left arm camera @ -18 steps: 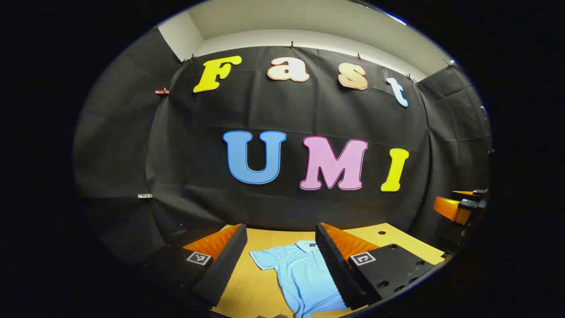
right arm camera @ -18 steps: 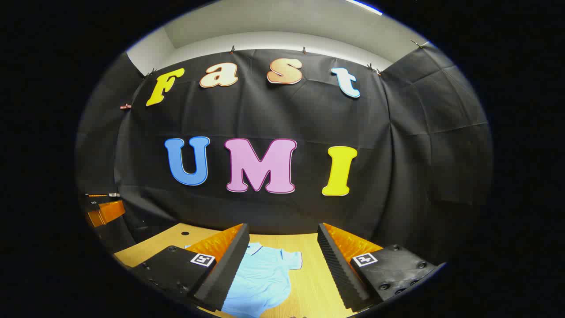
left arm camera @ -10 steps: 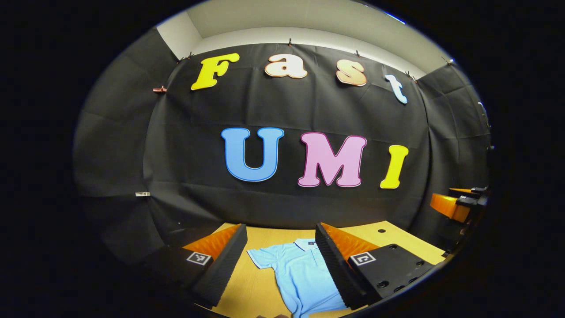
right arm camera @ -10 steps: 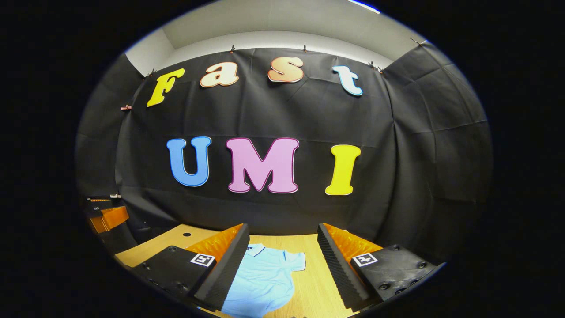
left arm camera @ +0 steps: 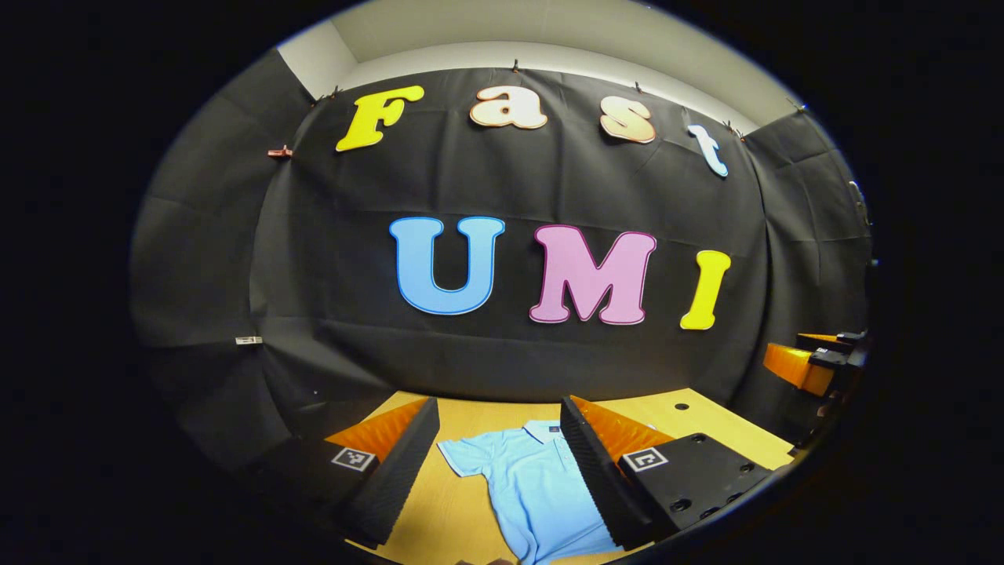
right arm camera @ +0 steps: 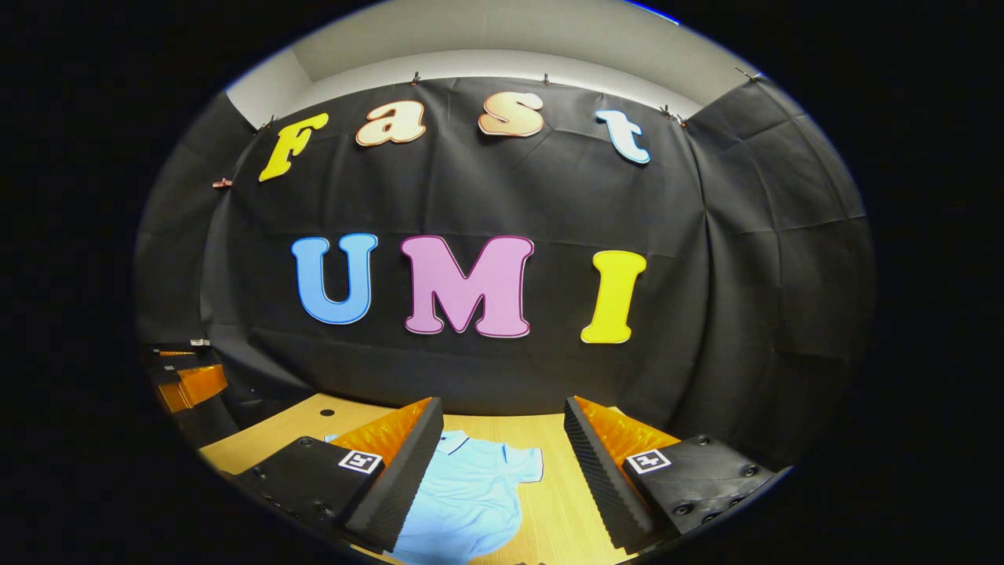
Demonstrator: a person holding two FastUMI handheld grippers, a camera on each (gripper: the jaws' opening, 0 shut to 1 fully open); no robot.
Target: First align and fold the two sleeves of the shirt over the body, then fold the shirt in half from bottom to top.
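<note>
Left gripper (left arm camera: 498, 439) is hovering above the table (left arm camera: 439, 518), its camera facing mostly the booth wall, with the jaws standing wide apart and grasping nothing. Between its fingers (left arm camera: 392, 479) the shirt (left arm camera: 533, 486) is lying flat on the table, collar toward the wall, one sleeve spreading out to the left in this view. At the right edge of the left gripper view the right gripper (left arm camera: 816, 365) is showing, held off to the side above the table's edge.

Right gripper (right arm camera: 502, 443) is likewise hovering above the table (right arm camera: 561, 502), jaws released and empty. The shirt (right arm camera: 471, 494) is lying below, partly behind its left finger (right arm camera: 396, 479). The left gripper (right arm camera: 184, 377) is showing at the left edge of the right gripper view.
</note>
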